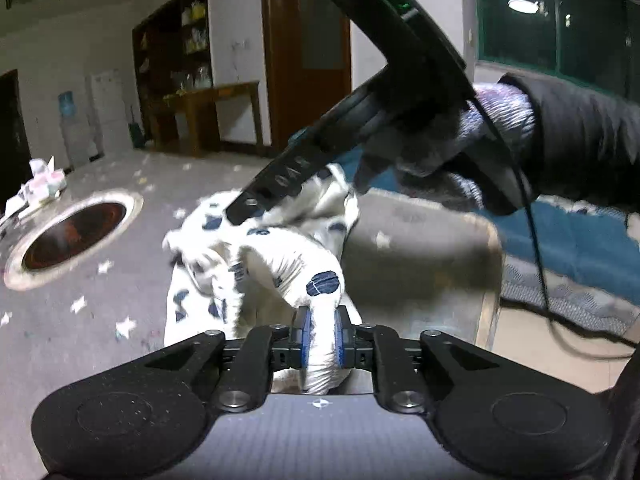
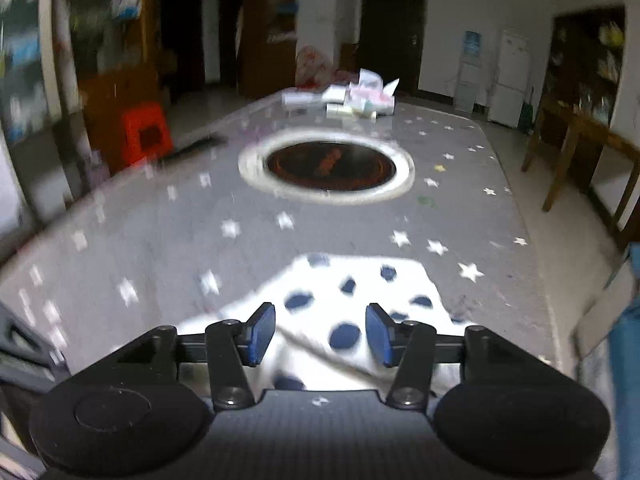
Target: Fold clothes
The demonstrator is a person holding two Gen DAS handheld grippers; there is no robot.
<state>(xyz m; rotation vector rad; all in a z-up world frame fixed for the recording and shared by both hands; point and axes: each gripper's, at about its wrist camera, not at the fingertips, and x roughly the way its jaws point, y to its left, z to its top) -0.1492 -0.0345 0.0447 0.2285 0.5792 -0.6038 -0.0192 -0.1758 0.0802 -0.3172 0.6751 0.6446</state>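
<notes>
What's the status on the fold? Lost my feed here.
Left gripper shut on spotted garment. Right gripper open, pads clear, same cloth lying below. Garment bunched on the star-print table. Nothing in the way.

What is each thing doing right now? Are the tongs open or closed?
Left tongs: shut on a bunched fold of the spotted cloth.
Right tongs: open, holding nothing.
Spotted cloth: crumpled, lying on the starry table cover, not folded yet.
Starry table cover: spread flat.
</notes>
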